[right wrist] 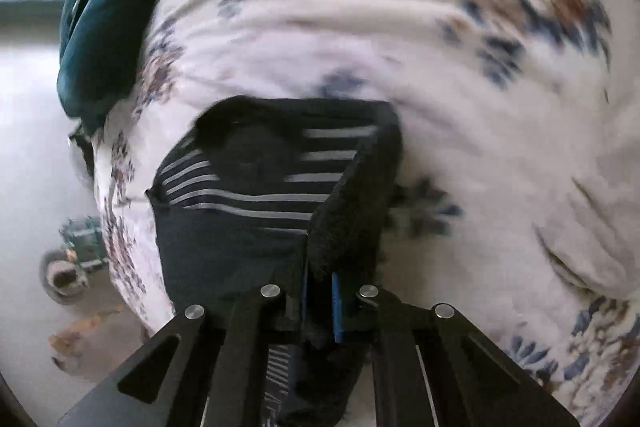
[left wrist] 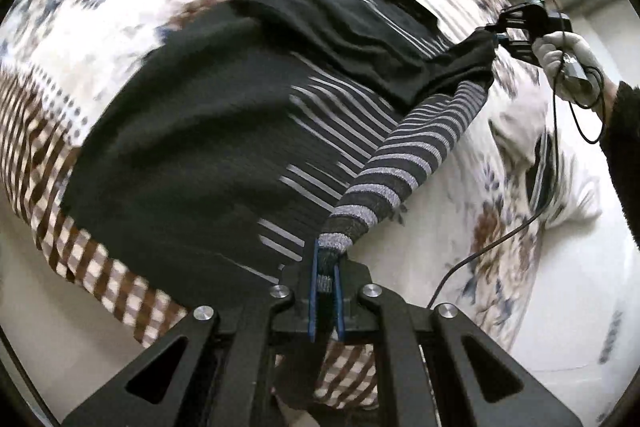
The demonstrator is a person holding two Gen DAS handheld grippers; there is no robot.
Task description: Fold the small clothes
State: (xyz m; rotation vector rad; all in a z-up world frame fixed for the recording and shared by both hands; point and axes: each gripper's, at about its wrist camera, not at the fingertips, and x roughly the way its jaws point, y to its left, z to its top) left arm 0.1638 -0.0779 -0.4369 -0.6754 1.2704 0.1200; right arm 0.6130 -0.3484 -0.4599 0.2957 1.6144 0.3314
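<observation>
A black garment with grey stripes (left wrist: 208, 131) lies spread on a floral bedsheet (left wrist: 100, 7). My left gripper (left wrist: 326, 267) is shut on its striped edge, which stretches taut up to the right. My right gripper (left wrist: 496, 33) shows in the left wrist view, shut on the garment's far black corner, held by a gloved hand (left wrist: 560, 55). In the right wrist view my right gripper (right wrist: 320, 279) is shut on the black fabric, and the striped garment (right wrist: 240, 187) hangs folded below it over the sheet (right wrist: 360, 27).
A brown-checked cloth (left wrist: 36, 131) lies under the garment on the left. A white crumpled cloth (left wrist: 520, 131) and a black cable (left wrist: 520, 227) lie to the right. A dark teal cushion (right wrist: 104, 19) sits at the bed's edge, with floor and small objects (right wrist: 76, 251) beyond.
</observation>
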